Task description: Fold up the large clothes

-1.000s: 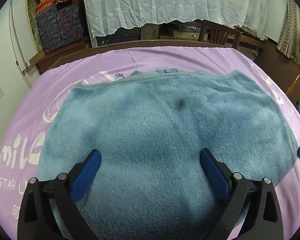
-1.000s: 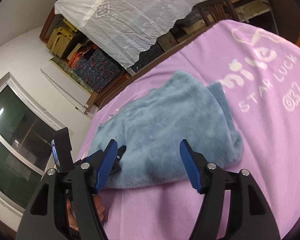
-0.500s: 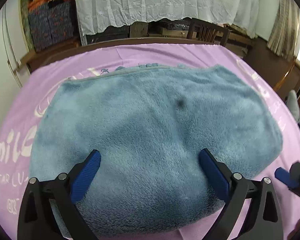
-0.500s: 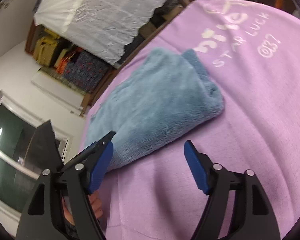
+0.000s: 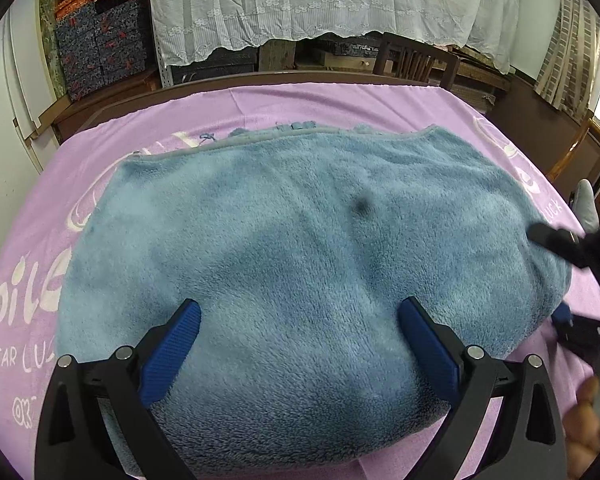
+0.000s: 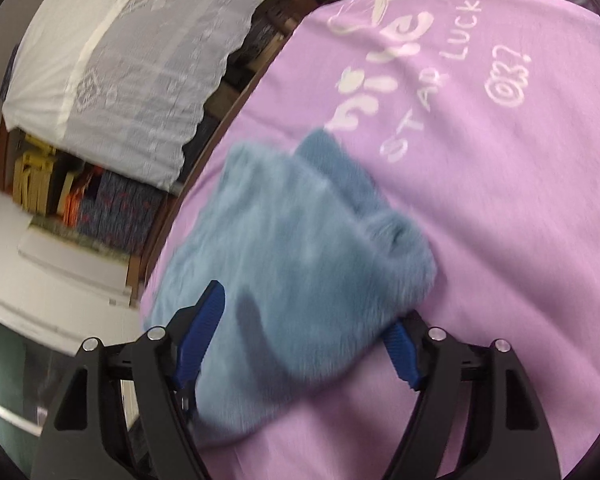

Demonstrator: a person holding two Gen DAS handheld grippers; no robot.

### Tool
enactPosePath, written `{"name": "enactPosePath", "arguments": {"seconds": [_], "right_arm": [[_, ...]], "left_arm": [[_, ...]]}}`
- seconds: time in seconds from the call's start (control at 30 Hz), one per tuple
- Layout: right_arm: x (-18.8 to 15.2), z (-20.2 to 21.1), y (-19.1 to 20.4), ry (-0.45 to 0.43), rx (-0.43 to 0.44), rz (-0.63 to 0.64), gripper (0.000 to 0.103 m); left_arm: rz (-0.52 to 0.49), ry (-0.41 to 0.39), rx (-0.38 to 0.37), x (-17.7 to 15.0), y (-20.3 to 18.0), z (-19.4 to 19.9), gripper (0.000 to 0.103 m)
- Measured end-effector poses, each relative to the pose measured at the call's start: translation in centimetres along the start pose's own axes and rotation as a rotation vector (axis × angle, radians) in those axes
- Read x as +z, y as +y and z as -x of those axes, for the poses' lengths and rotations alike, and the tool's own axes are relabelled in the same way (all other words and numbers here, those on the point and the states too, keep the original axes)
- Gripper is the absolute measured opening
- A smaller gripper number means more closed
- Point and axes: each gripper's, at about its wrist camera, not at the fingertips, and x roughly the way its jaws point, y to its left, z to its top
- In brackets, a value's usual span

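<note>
Both black two-finger grippers with blue ribbed pads are seen spread wide, nothing pinched: the left gripper point(image 5: 298, 346) hangs over the near half of the folded blue-grey fleece garment point(image 5: 300, 264), while the right gripper point(image 6: 300, 340) has its pads straddling the garment's near right corner point(image 6: 300, 340), with the plush bulging between them but not yet squeezed, as far as can be told through the blur. The garment is laid across the middle of the lilac printed tablecloth point(image 5: 340, 108), already doubled over into a thick pad, with a bound grey hem point(image 5: 260, 138) showing along its far edge. It is judged to be soft, floppy and fairly light but bulky, so a deep bite through all the layers at an edge or corner would be needed, since a shallow pinch on the pile would probably only lift the top layer or slip off. Matching corners on each side look like the sensible hold for another fold. White lettering can be read on the cloth: "STAR LUCK" point(image 6: 432, 92), part of "smile" point(image 5: 24, 292), and something like "@3?" point(image 6: 508, 80). No brand label on the garment can be made out.
</note>
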Motion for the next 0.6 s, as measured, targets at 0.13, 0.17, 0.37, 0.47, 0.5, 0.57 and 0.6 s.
{"name": "enactPosePath", "arguments": {"seconds": [0.13, 0.17, 0.37, 0.47, 0.5, 0.57, 0.6], "right_arm": [[0.7, -0.9, 0.3, -0.038, -0.002, 0.049, 0.072], [0.6, -0.9, 0.3, -0.037, -0.001, 0.066, 0.070], [0.7, -1.1, -0.3, -0.043, -0.001, 0.059, 0.054], [0.9, -1.6, -0.1, -0.063, -0.018, 0.078, 0.051], [1.0, -1.9, 0.2, -0.067, -0.027, 0.093, 0.052], [1.0, -2.3, 0.4, -0.075, -0.040, 0.115, 0.053], [1.1, -2.3, 0.4, -0.074, -0.040, 0.115, 0.053]], "left_arm": [[0.000, 0.002, 0.001, 0.0, -0.1, 0.0, 0.100], [-0.001, 0.003, 0.000, 0.0, -0.1, -0.1, 0.100], [-0.008, 0.002, 0.009, -0.1, -0.2, -0.2, 0.100], [-0.017, 0.001, 0.022, -0.2, -0.5, -0.3, 0.100], [-0.018, -0.001, 0.025, -0.2, -0.6, -0.3, 0.100], [-0.017, 0.000, 0.023, -0.3, -0.6, -0.3, 0.100], [-0.013, 0.001, 0.020, -0.3, -0.6, -0.2, 0.100]]}}
